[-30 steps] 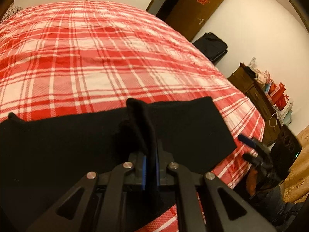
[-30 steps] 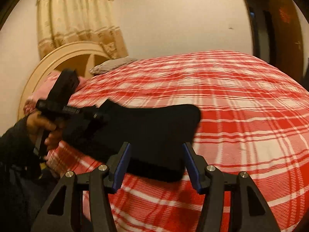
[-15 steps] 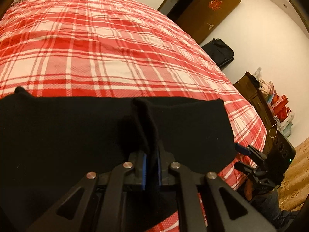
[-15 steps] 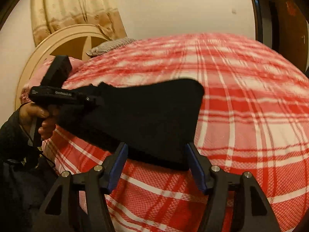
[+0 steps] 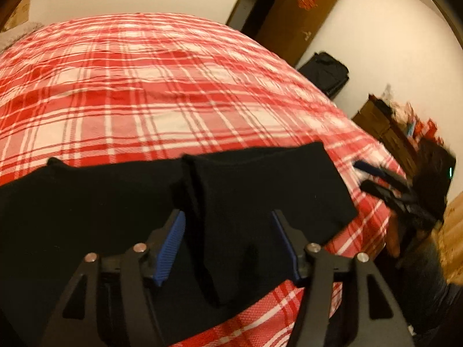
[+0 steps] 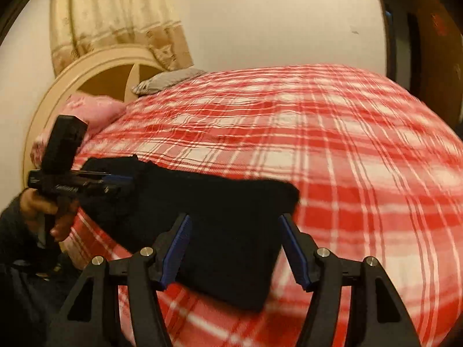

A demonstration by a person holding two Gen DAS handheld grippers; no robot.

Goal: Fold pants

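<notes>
The black pants (image 5: 121, 202) lie folded along the near edge of the red plaid bed (image 5: 162, 86). A raised fold of the cloth stands between the jaws of my left gripper (image 5: 231, 225), which is open and holds nothing. My right gripper (image 6: 235, 234) is open over the right end of the pants (image 6: 225, 231) and holds nothing. In the left wrist view my right gripper (image 5: 364, 176) shows just past the pants' right end. In the right wrist view my left gripper (image 6: 124, 182) shows at the pants' left end.
A cream headboard (image 6: 95, 69), a pink pillow (image 6: 89, 110) and a grey pillow (image 6: 170, 78) are at the bed's head. A brown door (image 5: 298, 8), a black bag (image 5: 324, 72) and a cluttered wooden cabinet (image 5: 390, 127) stand along the wall beyond the bed's foot.
My left gripper has opened and let go of the fold of the pants it was pinching. The pants have settled on the bed. My right gripper stayed open.
</notes>
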